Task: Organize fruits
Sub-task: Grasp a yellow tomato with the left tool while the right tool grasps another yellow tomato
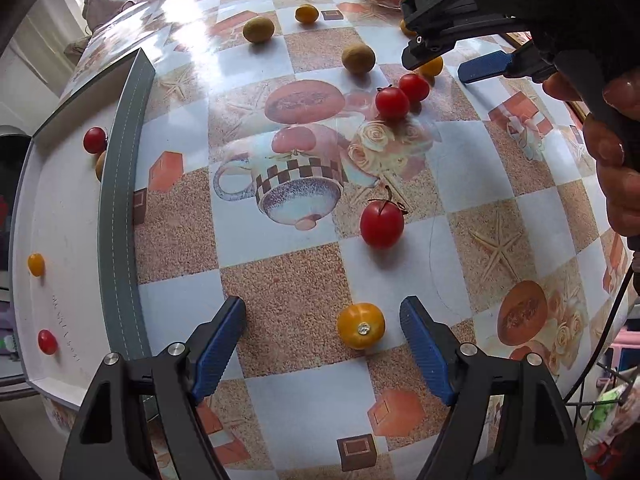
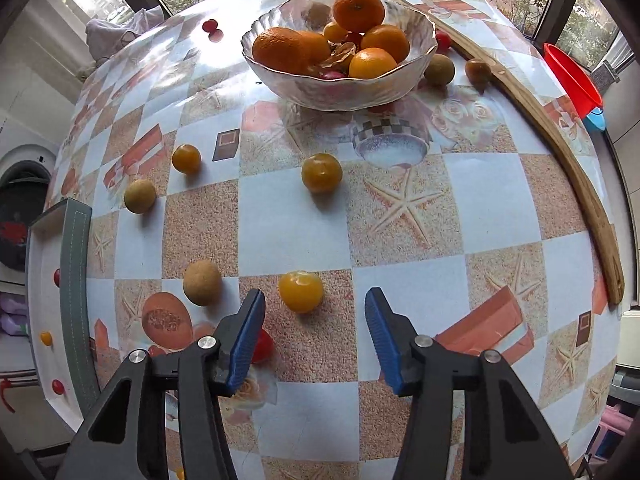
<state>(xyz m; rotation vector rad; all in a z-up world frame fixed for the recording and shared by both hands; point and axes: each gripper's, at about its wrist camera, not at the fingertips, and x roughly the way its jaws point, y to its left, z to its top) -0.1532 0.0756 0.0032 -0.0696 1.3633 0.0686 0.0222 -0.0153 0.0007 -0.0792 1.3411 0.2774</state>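
Note:
My left gripper (image 1: 322,320) is open just above the table, with a yellow tomato (image 1: 361,325) between its fingers, nearer the right one. A red tomato (image 1: 382,224) lies ahead of it. My right gripper (image 2: 316,320) is open over another yellow tomato (image 2: 301,291) that sits just ahead of its fingertips. In the left wrist view the right gripper (image 1: 448,60) hangs over two red tomatoes (image 1: 401,96). A grey-rimmed white tray (image 1: 120,200) at the left holds a few small tomatoes.
A glass bowl (image 2: 340,84) of oranges stands at the far side. Brown longans (image 2: 202,282) (image 2: 139,196) and yellow tomatoes (image 2: 321,172) (image 2: 186,158) are scattered on the patterned tablecloth. A wooden board (image 2: 576,168) lies along the right edge.

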